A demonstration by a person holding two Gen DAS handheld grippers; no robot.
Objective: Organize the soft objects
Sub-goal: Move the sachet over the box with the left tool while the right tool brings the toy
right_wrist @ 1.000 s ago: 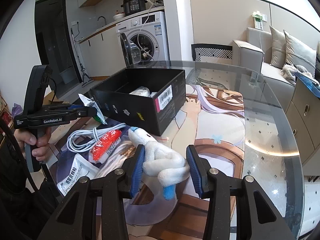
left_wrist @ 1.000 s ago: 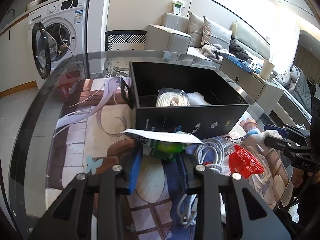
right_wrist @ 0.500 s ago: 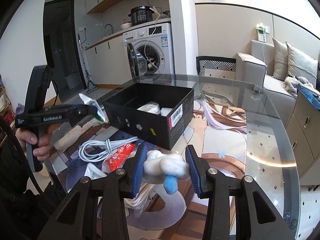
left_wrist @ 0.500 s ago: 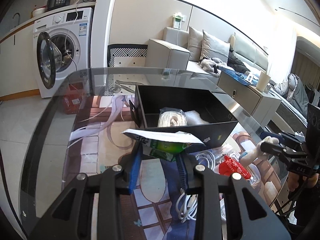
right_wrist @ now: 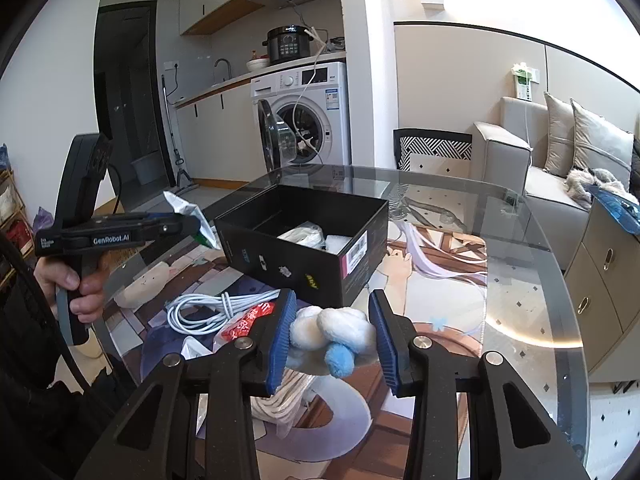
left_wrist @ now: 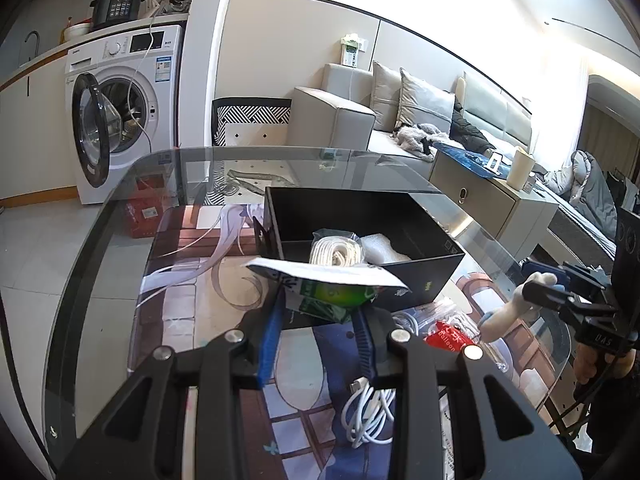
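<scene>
Above the glass surface [right_wrist: 532,288], the right gripper [right_wrist: 332,334] clenches a white plush toy [right_wrist: 332,326] with a blue tip, held in the air just in front of the black box [right_wrist: 304,256]. Beside it, the left gripper [left_wrist: 320,320] has its jaws clamped on a green-and-white packet [left_wrist: 332,286], also lifted near the box. White cable [right_wrist: 208,312] and a red packet [right_wrist: 248,318] lie below.
</scene>
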